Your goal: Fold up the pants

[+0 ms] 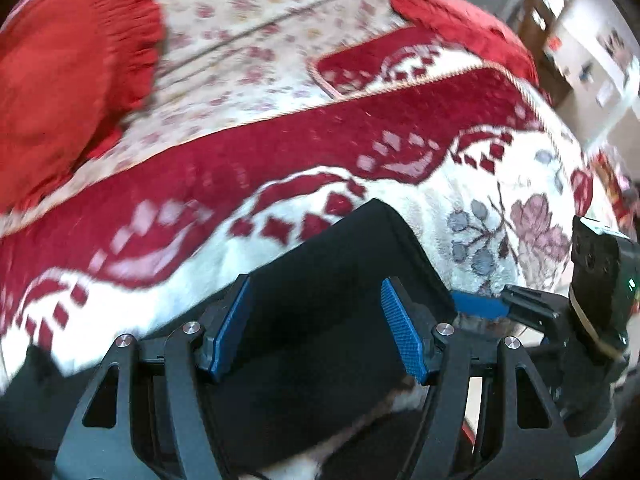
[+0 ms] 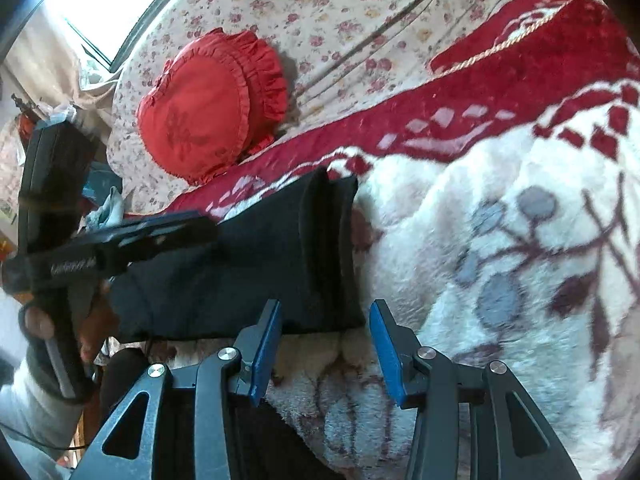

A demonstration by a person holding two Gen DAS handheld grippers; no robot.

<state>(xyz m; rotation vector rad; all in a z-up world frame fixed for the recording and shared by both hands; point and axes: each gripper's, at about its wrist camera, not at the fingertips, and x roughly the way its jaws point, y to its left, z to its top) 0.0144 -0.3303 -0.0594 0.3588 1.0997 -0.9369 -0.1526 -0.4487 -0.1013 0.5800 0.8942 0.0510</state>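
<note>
Black pants [image 1: 340, 264] lie folded into a compact stack on the plush blanket [image 1: 460, 184]. In the left wrist view my left gripper [image 1: 316, 324] hovers over the stack with its blue pads wide apart and the cloth lying loose beneath them; it is open. My right gripper's blue finger [image 1: 480, 306] shows at the stack's right corner. In the right wrist view the pants [image 2: 256, 256] lie just beyond my right gripper [image 2: 326, 344], which is open over bare blanket at the stack's near edge. The left gripper's black body [image 2: 120, 236] reaches over the stack's left end, held by a hand [image 2: 38, 320].
A red heart-shaped frilled cushion [image 2: 208, 104] rests on the floral sheet [image 2: 340, 12] beyond the red-and-white blanket [image 2: 500, 80]. A second red cushion [image 1: 460, 28] lies at the far right. Shelves and room clutter [image 1: 592, 52] stand past the bed's right edge.
</note>
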